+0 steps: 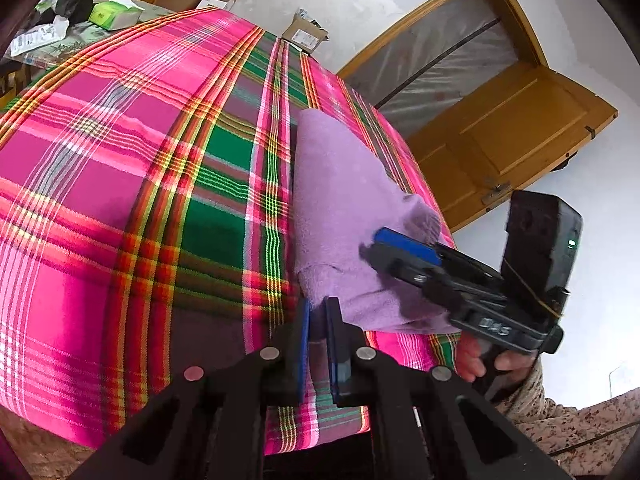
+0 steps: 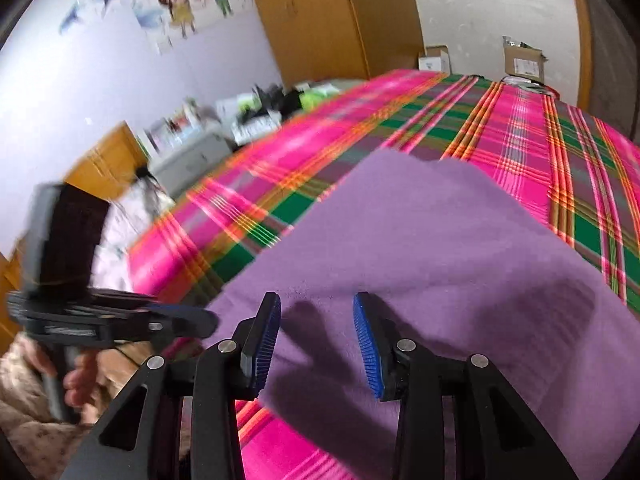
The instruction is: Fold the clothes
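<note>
The left wrist view looks forward and down along its own fingers, close over the plaid bedcover (image 1: 120, 184), facing a wooden door (image 1: 508, 136) with the right gripper (image 1: 374, 246) entering from the right. The right wrist view sits close above the purple cloth (image 2: 420, 248), facing a wardrobe (image 2: 320, 16) and a decorated wall. Both share the cloth, bedcover and cardboard box (image 2: 524, 62).

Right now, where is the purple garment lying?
The purple garment lies on the pink plaid bedspread, right of centre in the left wrist view, near the bed edge facing the wooden door, with the right gripper directly over it.
</note>
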{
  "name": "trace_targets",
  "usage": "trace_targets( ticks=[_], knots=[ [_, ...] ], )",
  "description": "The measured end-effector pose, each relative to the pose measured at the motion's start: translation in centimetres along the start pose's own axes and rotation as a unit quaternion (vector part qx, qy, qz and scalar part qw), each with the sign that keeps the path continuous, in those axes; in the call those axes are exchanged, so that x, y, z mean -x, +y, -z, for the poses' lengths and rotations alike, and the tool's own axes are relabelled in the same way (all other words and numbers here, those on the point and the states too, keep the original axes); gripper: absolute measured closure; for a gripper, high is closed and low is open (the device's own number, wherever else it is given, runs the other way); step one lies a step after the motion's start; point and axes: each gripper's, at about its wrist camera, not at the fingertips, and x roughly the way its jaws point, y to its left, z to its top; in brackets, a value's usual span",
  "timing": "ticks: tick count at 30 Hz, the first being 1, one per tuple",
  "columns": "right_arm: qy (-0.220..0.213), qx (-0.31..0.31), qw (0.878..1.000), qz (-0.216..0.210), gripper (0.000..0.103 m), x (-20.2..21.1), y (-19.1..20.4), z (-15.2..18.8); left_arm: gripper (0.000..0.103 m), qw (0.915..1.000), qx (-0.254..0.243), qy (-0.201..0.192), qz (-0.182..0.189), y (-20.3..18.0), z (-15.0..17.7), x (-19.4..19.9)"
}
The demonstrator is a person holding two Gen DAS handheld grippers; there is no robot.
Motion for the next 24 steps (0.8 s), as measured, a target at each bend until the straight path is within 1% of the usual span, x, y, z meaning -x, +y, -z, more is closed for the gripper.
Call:
trace_targets(
  ticks=[8,14,19,21,24],
  knots=[
    [-0.002,-0.034,0.999,0.034,0.064,-1.6,-1.5,-1.4,0.095,1.0000,0.000,-0.001,0.001,0.3,0.2,0.1],
    [-0.009,-0.039,0.998,0.046,0.064,-1.6,-1.4,-1.7,0.095,1.0000,-0.004,0.003,0.001,0.4,0.1,0.3],
    [-0.021,-0.036,0.999,0.035,0.064,-0.4,-1.1,-1.1,0.095,1.0000,0.004,-0.003,0.008,0.8,-0.6,0.7],
    [-0.031,-0.029,0.999,0.029,0.064,0.4,-0.6,-0.8,0.091,0.9999,0.008,-0.005,0.011,0.9,-1.0,0.6],
    [-0.042,-0.010,0.999,0.016,0.064,1.4,0.5,-0.2,0.089,0.9999,0.012,-0.002,0.009,0.9,-1.8,0.0]
  ],
)
